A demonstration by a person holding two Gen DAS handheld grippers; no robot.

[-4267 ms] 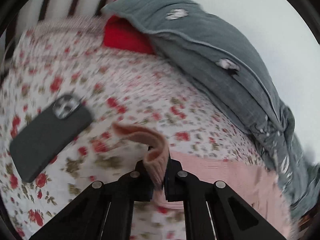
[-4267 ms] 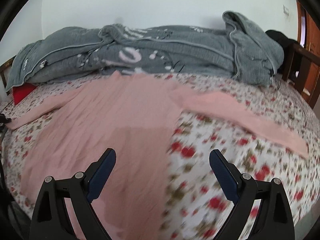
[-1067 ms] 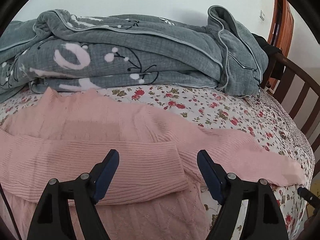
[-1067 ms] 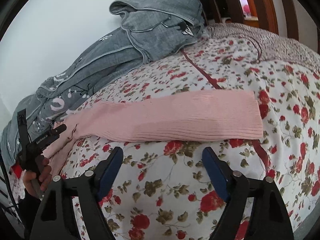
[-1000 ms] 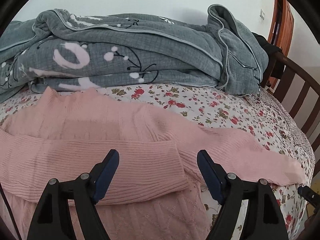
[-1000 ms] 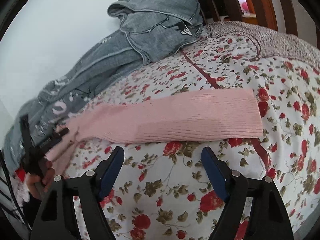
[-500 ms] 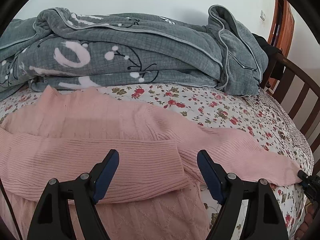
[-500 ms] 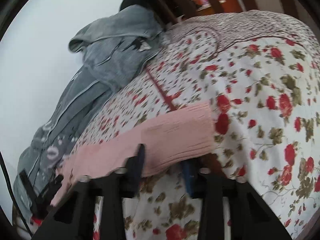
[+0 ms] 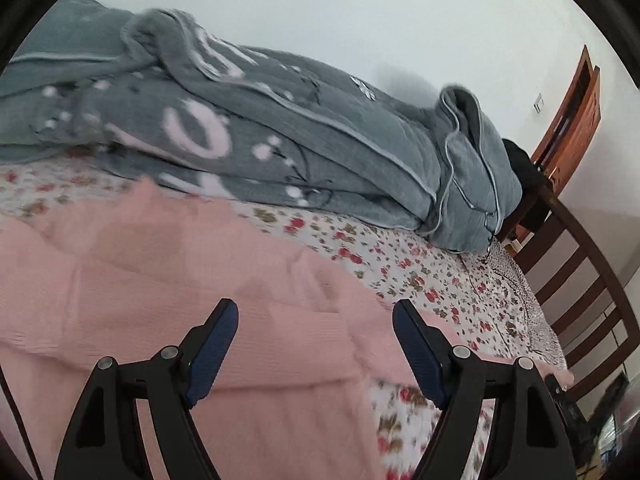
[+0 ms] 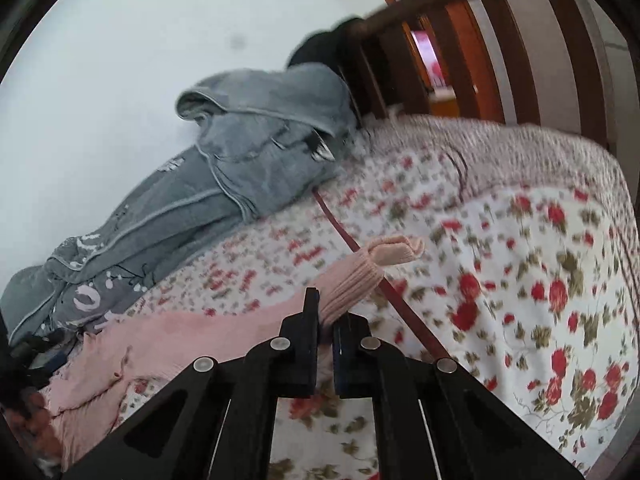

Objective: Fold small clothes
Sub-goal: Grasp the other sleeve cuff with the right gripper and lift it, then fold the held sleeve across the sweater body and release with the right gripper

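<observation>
A pink knit sweater (image 9: 168, 280) lies spread on the floral bedsheet, with one sleeve folded across its body. My left gripper (image 9: 316, 344) is open and empty, hovering just above the folded sleeve. My right gripper (image 10: 326, 322) is shut on the cuff of the other pink sleeve (image 10: 360, 272) and holds it lifted off the sheet; the cuff end curls up beyond the jaws. The rest of the sweater (image 10: 140, 344) trails to the lower left in the right wrist view.
A heaped grey quilt (image 9: 280, 140) lies along the wall behind the sweater, also in the right wrist view (image 10: 248, 152). A dark wooden slatted bed frame (image 9: 580, 280) bounds the bed's end (image 10: 440, 60). The floral sheet (image 10: 540, 280) spreads to the right.
My right gripper has closed on the sleeve cuff and lifted it off the sheet. My left gripper stayed open and swung its view a little left and closer to the sweater.
</observation>
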